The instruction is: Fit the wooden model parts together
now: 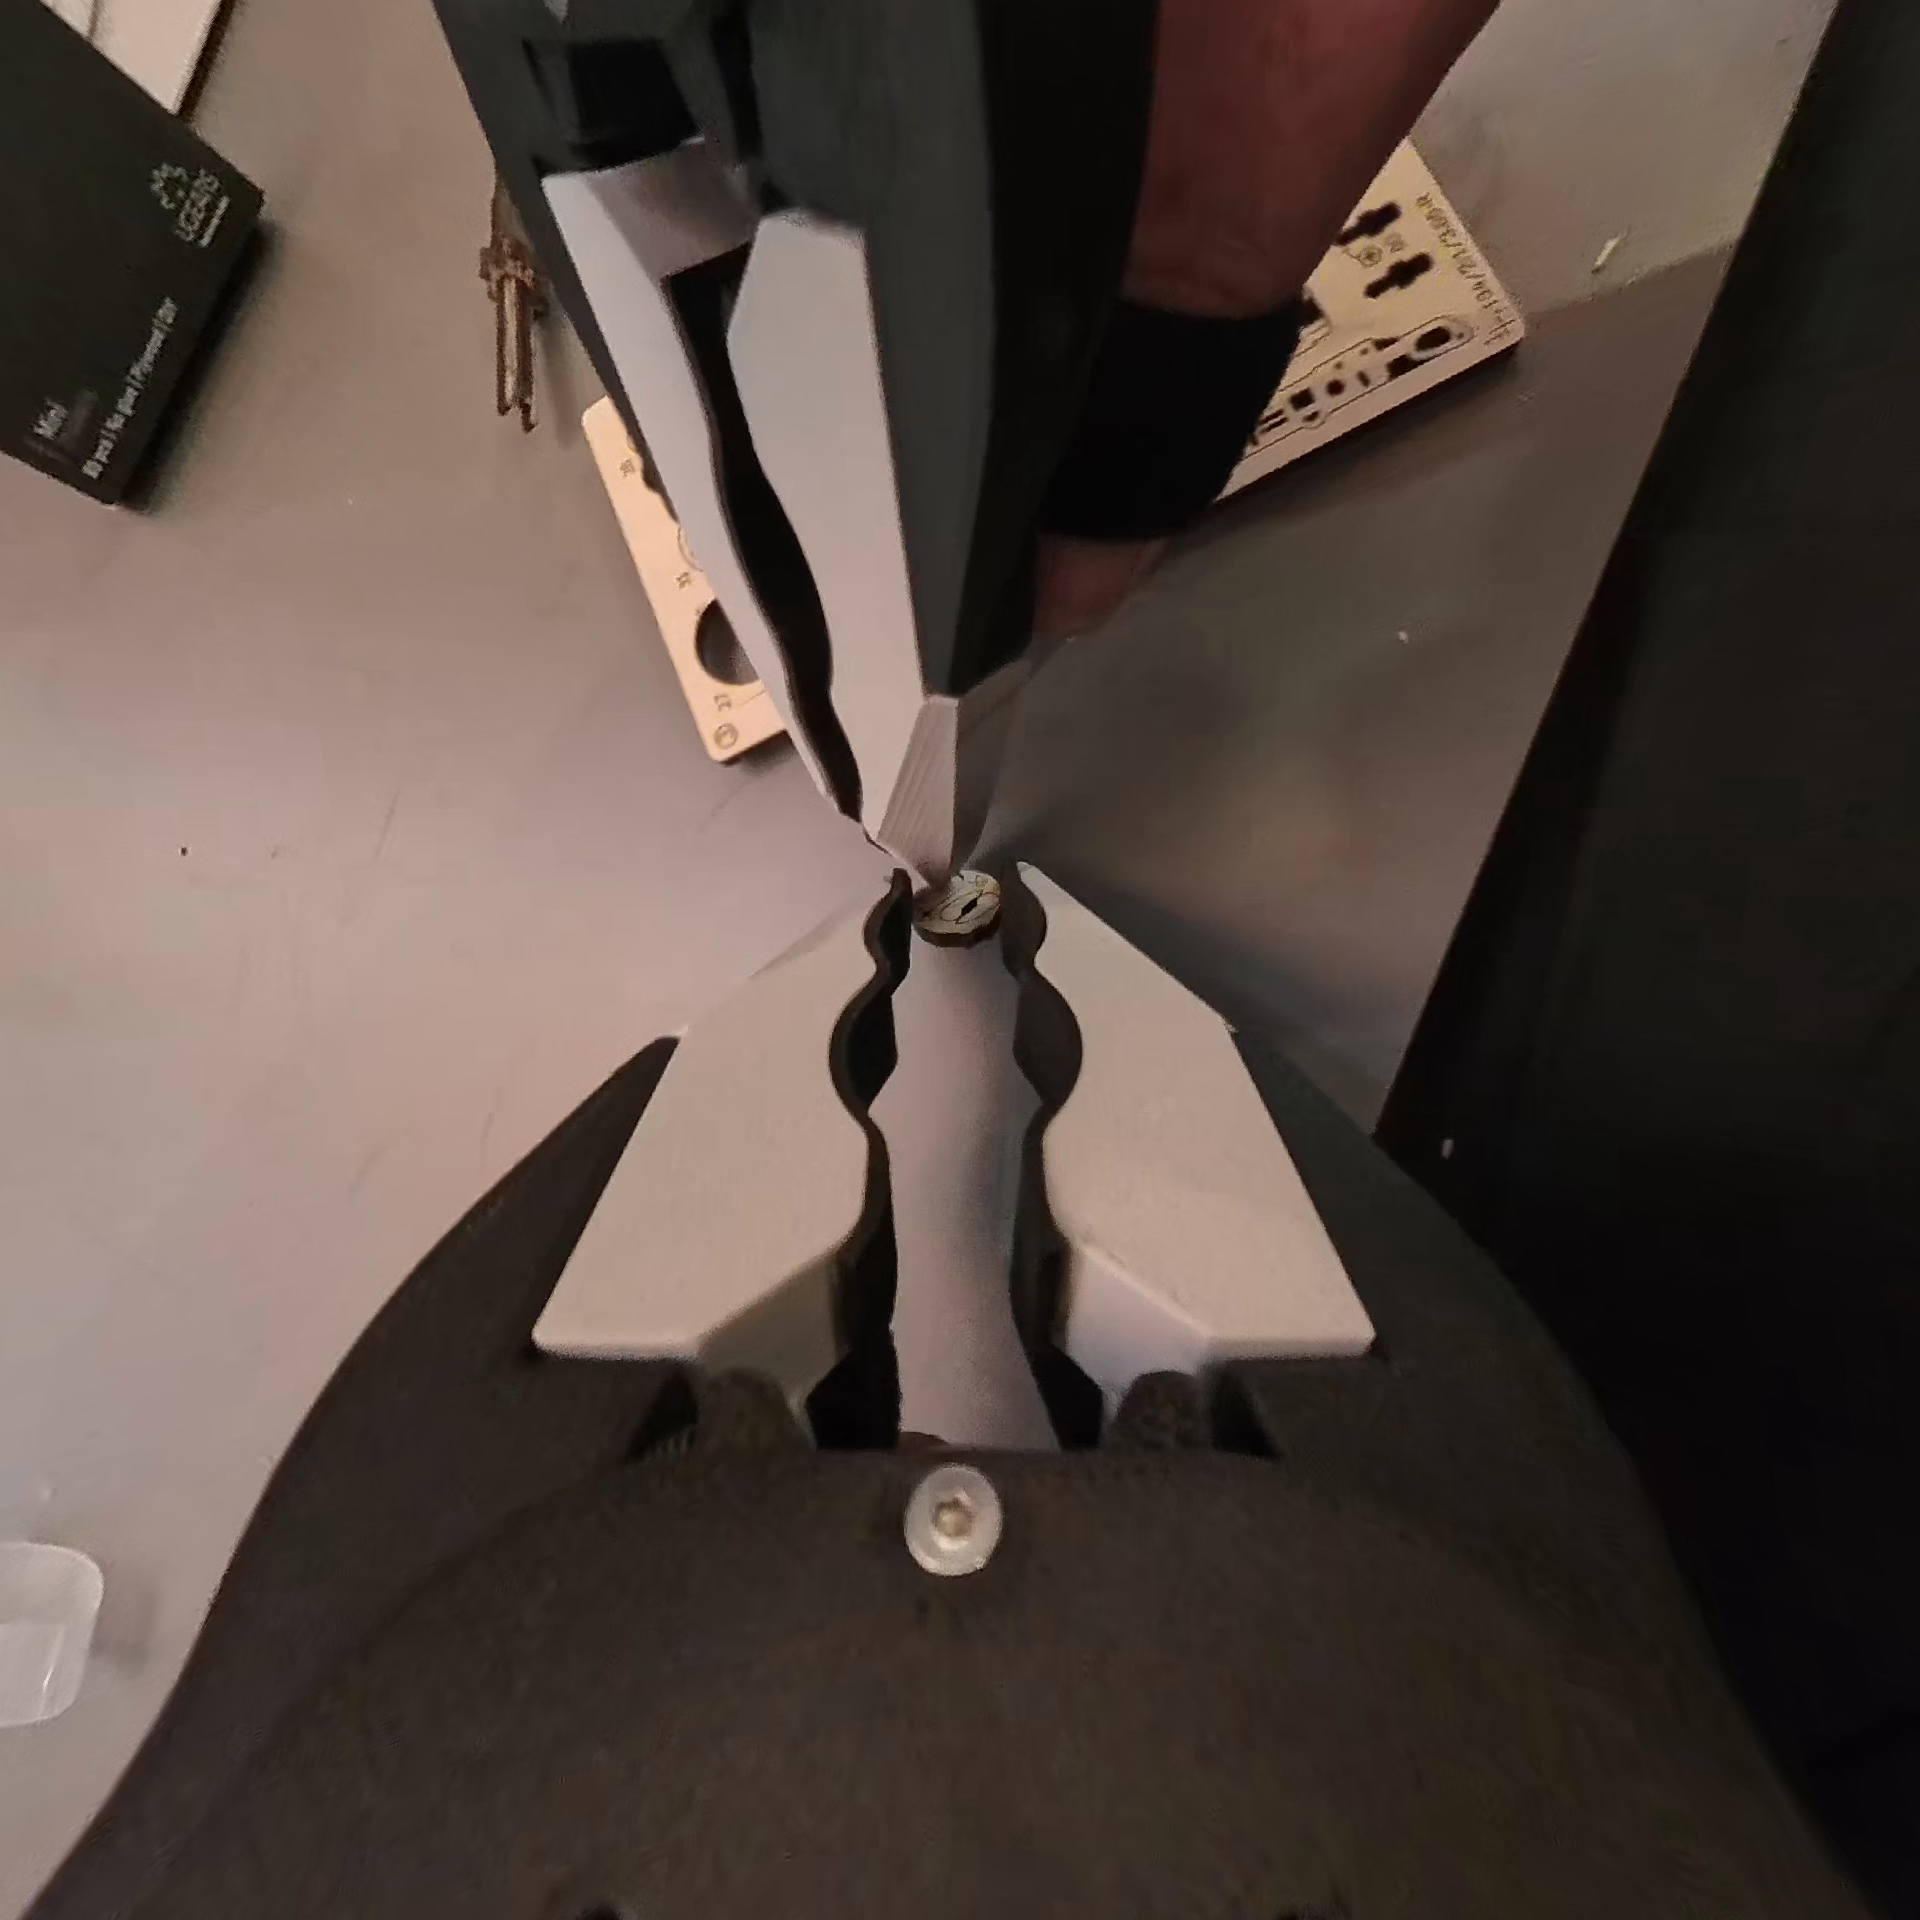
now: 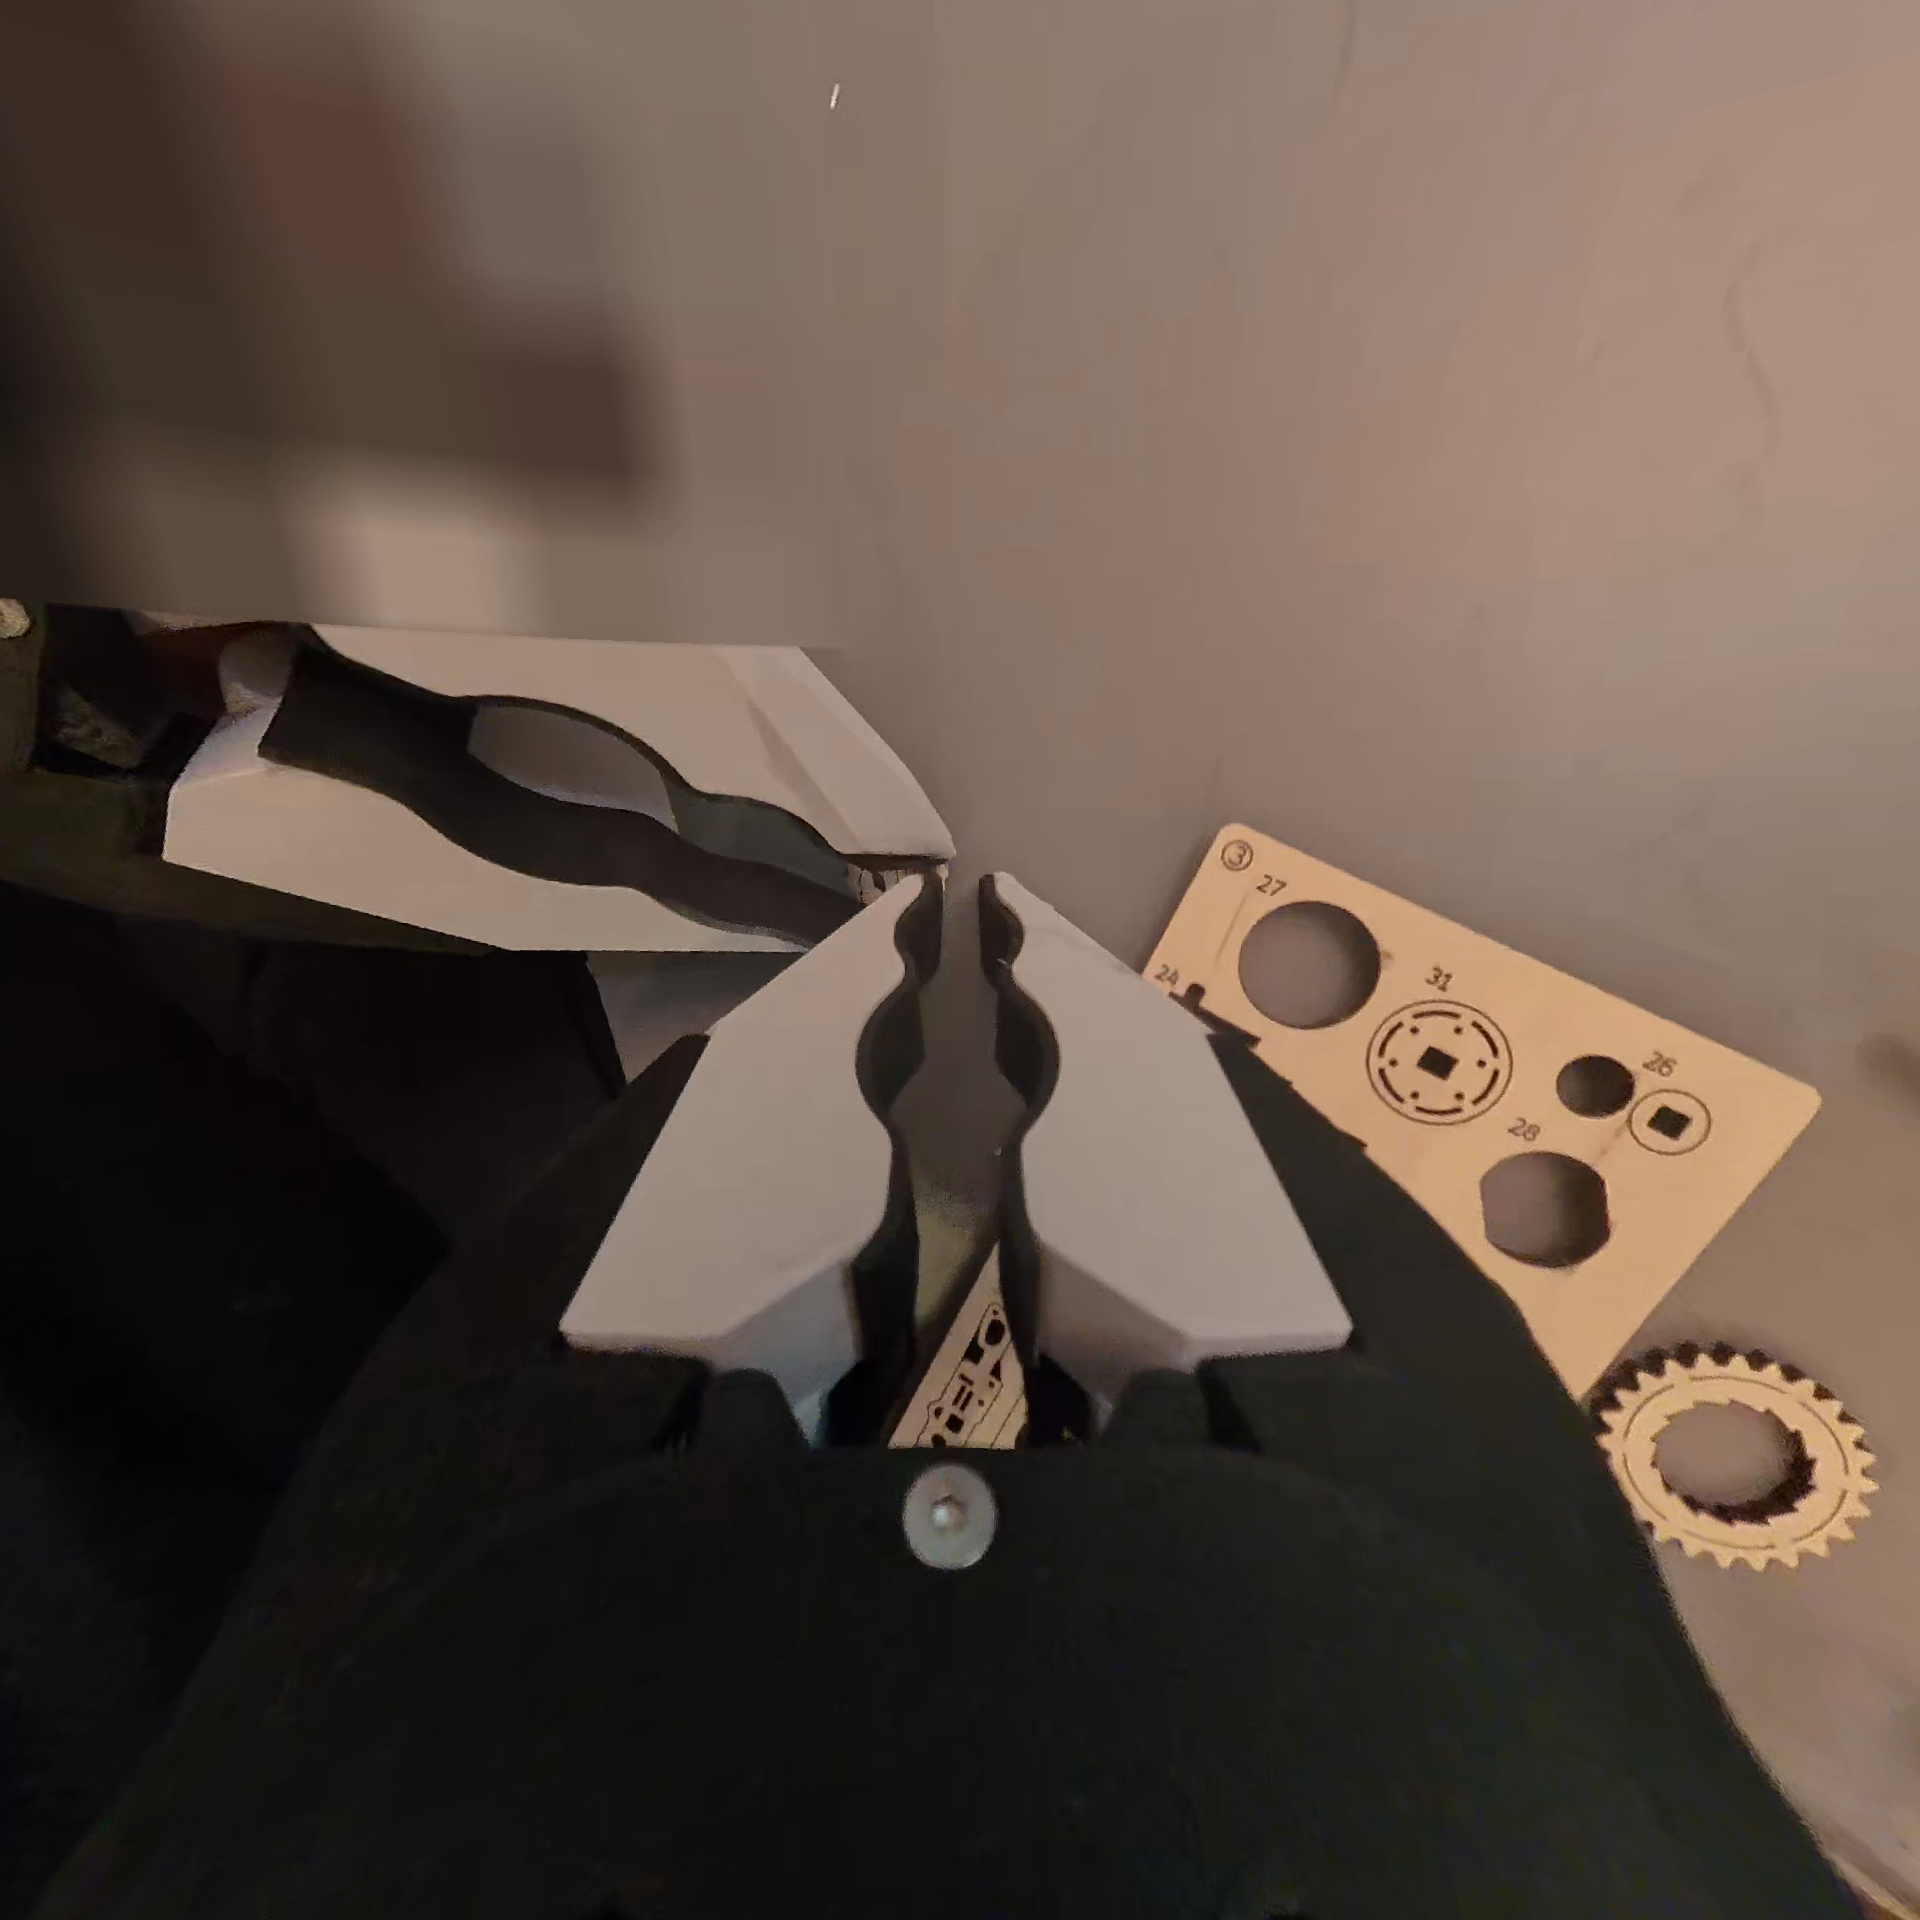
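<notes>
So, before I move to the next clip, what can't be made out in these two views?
- Left wrist view: the small wooden part at the left gripper; too small to identify.
- Left wrist view: whether the right gripper touches that part; its fingers cover the contact.
- Right wrist view: upper left is masked by a blur patch.
- Right wrist view: the punched wooden sheet is partly hidden behind the right gripper.
- Left wrist view: the black box is cut off by the left edge.

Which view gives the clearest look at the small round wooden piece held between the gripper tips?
The left wrist view: the small round wooden piece faces the camera between the left gripper fingertips. In the right wrist view only a sliver shows, mostly hidden by the fingers.
</notes>
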Demonstrator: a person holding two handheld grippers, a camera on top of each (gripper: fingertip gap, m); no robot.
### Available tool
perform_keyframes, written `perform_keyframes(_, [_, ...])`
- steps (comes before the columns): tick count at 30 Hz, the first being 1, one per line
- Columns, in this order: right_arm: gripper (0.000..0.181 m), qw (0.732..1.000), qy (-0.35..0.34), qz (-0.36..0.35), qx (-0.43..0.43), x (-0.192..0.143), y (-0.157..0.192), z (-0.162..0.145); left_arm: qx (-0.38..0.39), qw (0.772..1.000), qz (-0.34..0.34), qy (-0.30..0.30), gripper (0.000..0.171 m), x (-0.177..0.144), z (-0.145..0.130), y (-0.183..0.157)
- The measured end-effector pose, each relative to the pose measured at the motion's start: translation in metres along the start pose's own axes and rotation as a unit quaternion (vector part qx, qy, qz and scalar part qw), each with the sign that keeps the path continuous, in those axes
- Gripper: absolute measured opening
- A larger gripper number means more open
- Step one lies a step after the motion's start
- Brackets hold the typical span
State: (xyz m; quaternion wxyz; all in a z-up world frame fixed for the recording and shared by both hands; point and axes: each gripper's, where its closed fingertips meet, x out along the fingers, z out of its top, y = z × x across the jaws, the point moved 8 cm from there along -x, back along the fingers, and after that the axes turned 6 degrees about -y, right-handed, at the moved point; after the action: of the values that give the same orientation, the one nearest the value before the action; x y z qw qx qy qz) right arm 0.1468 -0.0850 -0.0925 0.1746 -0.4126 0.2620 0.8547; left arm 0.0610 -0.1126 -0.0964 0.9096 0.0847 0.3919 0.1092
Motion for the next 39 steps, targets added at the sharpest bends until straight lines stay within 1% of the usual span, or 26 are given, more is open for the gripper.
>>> perform_keyframes(2, [0.006,1.0,0.0,-0.001,-0.001,-0.002,0.0,-0.002,0.002,1.0,-0.001,0.004,0.015,0.001,0.002,-0.002])
perform_keyframes(5, [0.005,0.999,-0.025,0.016,0.012,-0.007,0.0,-0.003,0.005,1.0,0.012,0.0,0.015,-0.002,0.006,-0.002])
perform_keyframes(7, [0.004,0.997,-0.06,0.038,0.029,-0.014,-0.001,-0.003,0.011,1.0,0.025,-0.007,0.015,-0.007,0.011,-0.001])
perform_keyframes(9, [0.007,0.993,-0.088,0.064,0.042,-0.022,-0.001,-0.004,0.018,0.999,0.04,-0.017,0.015,-0.013,0.018,0.002])
perform_keyframes(11, [0.007,0.988,-0.117,0.087,0.052,-0.03,-0.001,-0.003,0.04,0.997,0.05,-0.031,0.015,-0.018,0.025,0.001])
perform_keyframes(16, [0.004,0.973,-0.166,0.145,0.07,-0.051,-0.005,-0.005,0.065,0.992,0.083,-0.063,0.015,-0.029,0.041,-0.002])
perform_keyframes(18, [0.002,0.966,-0.181,0.171,0.074,-0.058,-0.007,-0.006,0.084,0.99,0.09,-0.074,0.015,-0.033,0.047,-0.003])
perform_keyframes(20, [0.008,0.957,-0.194,0.198,0.086,-0.063,-0.007,-0.005,0.092,0.987,0.1,-0.082,0.015,-0.035,0.051,-0.002])
perform_keyframes(23, [0.012,0.947,-0.2,0.232,0.1,-0.068,-0.008,-0.004,0.11,0.983,0.107,-0.1,0.015,-0.039,0.055,-0.003])
perform_keyframes(27, [0.016,0.941,-0.203,0.25,0.106,-0.068,-0.009,-0.005,0.127,0.978,0.113,-0.124,0.015,-0.044,0.06,-0.003])
perform_keyframes(29, [0.005,0.931,-0.218,0.271,0.105,-0.071,-0.007,-0.004,0.13,0.976,0.117,-0.132,0.015,-0.046,0.061,-0.002])
perform_keyframes(30, [0.004,0.929,-0.224,0.274,0.107,-0.072,-0.008,-0.004,0.129,0.975,0.118,-0.136,0.015,-0.047,0.061,-0.001])
perform_keyframes(33, [0.0,0.922,-0.245,0.28,0.104,-0.078,-0.008,-0.001,0.114,0.973,0.128,-0.154,0.016,-0.052,0.063,0.002])
perform_keyframes(34, [0.001,0.919,-0.26,0.278,0.103,-0.081,-0.009,0.0,0.1,0.974,0.127,-0.159,0.02,-0.054,0.063,0.005])
perform_keyframes(36, [0.001,0.911,-0.286,0.279,0.099,-0.089,-0.011,0.001,0.035,0.979,0.104,-0.173,0.029,-0.056,0.059,0.011])
perform_keyframes(37, [0.001,0.908,-0.298,0.278,0.098,-0.092,-0.012,0.001,-0.006,0.978,0.089,-0.189,0.029,-0.058,0.058,0.014])
perform_keyframes(39, [0.001,0.904,-0.312,0.28,0.082,-0.097,-0.012,0.001,-0.1,0.965,0.041,-0.238,0.024,-0.061,0.057,0.02])
